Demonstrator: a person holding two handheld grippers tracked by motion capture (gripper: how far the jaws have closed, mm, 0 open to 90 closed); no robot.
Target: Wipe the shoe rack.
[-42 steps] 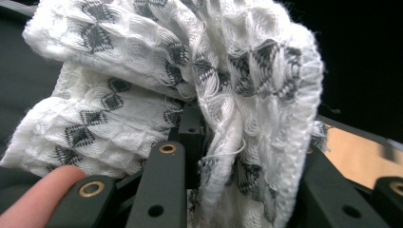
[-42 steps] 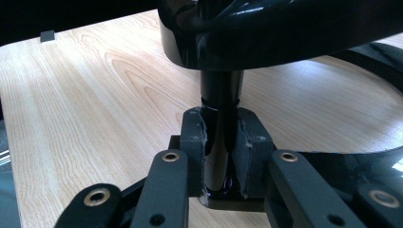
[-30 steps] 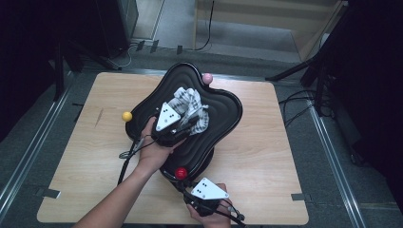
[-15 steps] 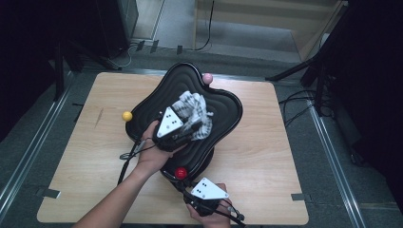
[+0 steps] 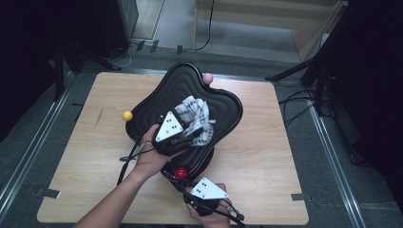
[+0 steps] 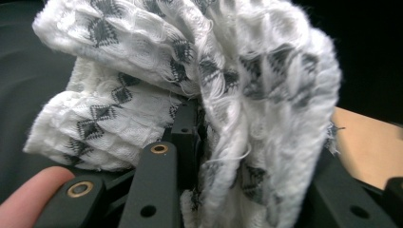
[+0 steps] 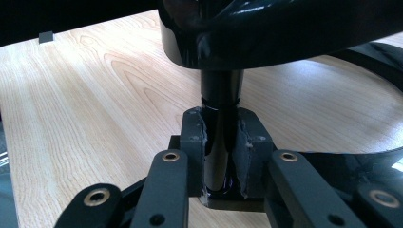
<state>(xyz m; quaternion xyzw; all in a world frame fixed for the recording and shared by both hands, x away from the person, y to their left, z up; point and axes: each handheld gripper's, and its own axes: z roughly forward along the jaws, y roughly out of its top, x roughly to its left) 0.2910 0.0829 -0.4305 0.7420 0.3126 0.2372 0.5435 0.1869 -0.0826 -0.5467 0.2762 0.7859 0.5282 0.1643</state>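
In the high view, a black wavy tray (image 5: 223, 102) stood on the wooden table (image 5: 275, 142). The left gripper (image 5: 190, 135) pressed a patterned white cloth (image 5: 195, 114) on the tray's middle. The right gripper (image 5: 187, 187) was at six o'clock of the tray, below a red ball (image 5: 180, 173).

In the left gripper view, the cloth (image 6: 214, 95) was pinched between the jaws, bunched up.

In the right gripper view, the jaws were pressed on the tray's black post (image 7: 219, 137), steadying it.

The wiping seemed underway; the outer parts of the tray probably remained.

surface: light wood table (image 5: 266, 142) | on it: black wavy tray stand's base (image 7: 380, 156) | yellow ball (image 5: 127, 115) near tray's left edge
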